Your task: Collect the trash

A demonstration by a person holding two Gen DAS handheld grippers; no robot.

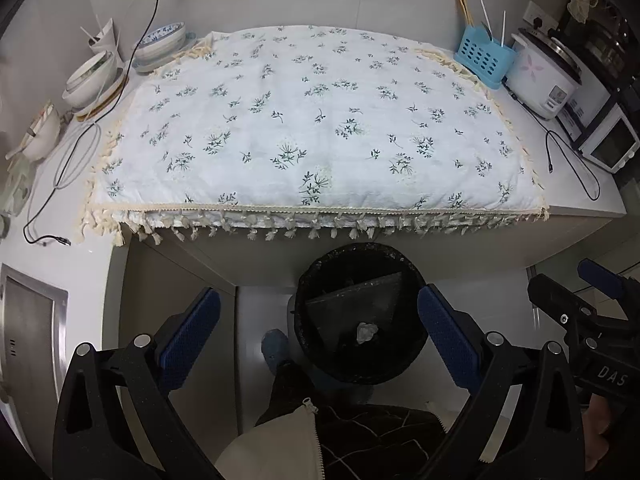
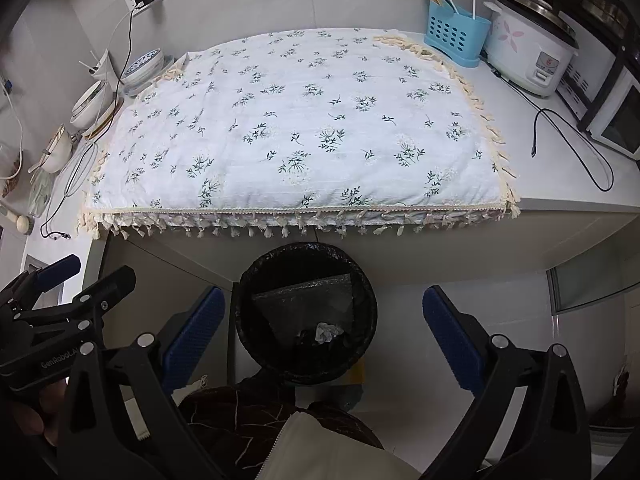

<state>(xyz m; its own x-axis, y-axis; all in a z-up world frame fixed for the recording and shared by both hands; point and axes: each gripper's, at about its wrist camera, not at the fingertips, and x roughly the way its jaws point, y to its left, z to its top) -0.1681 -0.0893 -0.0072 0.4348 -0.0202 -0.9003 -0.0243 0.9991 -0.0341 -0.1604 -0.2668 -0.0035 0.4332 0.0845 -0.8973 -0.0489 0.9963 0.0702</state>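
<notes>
Left wrist view showed the left gripper [image 1: 318, 336] held above a black trash bin [image 1: 304, 300] that stood on the floor just in front of the counter edge. Its blue-padded jaws were spread wide with nothing between them, one pad on either side of the bin's mouth. Inside the bin, on a dark flat sheet [image 1: 352, 304] leaning across the liner, lay a crumpled white paper wad [image 1: 366, 333] (the only pale thing in there). The right gripper [image 1: 592, 280] showed at the far right of this view, beside the bin and level with its rim.

From the right wrist view, the right gripper [image 2: 322, 336] also hung over the trash bin [image 2: 248, 312], jaws parted wide and holding nothing. The paper wad [image 2: 327, 331] sat low in the bin, against the lower edge of the dark sheet [image 2: 308, 300]. The left gripper [image 2: 60, 276] appeared to the left of the bin, its fingers apart.

Behind the bin, a white floral tablecloth [image 1: 320, 120] with tasselled fringe covered the counter [image 1: 580, 184], its front fringe hanging just above the bin's rim. Left of the bin on the counter were stacked bowls [image 1: 90, 80] and a trailing black cable [image 1: 44, 216]. Right of the bin and further back stood a blue utensil holder [image 1: 482, 60], touching or nearly touching a white rice cooker [image 1: 544, 76], with a toaster oven [image 1: 612, 144] beyond it.
</notes>
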